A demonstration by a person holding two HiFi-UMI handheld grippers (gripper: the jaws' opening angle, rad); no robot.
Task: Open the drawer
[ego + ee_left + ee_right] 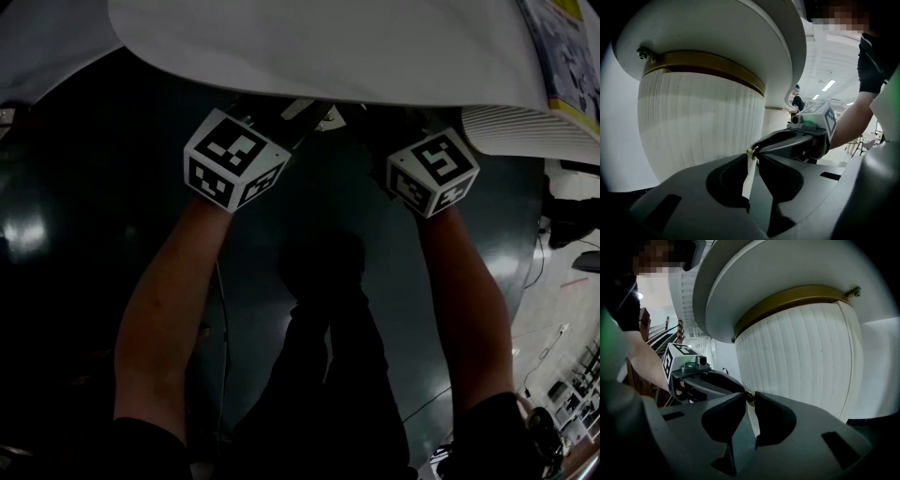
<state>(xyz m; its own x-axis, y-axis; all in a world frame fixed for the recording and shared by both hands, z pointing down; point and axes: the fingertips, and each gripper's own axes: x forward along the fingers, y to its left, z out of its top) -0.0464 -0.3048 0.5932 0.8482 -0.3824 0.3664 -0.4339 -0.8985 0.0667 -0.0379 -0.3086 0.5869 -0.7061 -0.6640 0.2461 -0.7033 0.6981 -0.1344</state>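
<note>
Right tool (749, 397) pinches the brass knob (750, 400) of the drawer (801, 357); left tool (754, 158) gapes around the white tag (749, 176). Drawer apparently not yet pulled.

No wording can be read: only black-and-white square marker patterns are carried by the two white cubes (234, 157) (433, 172), and the print on the yellow-and-blue paper sheet (567, 52) is rendered too small to be deciphered.
</note>
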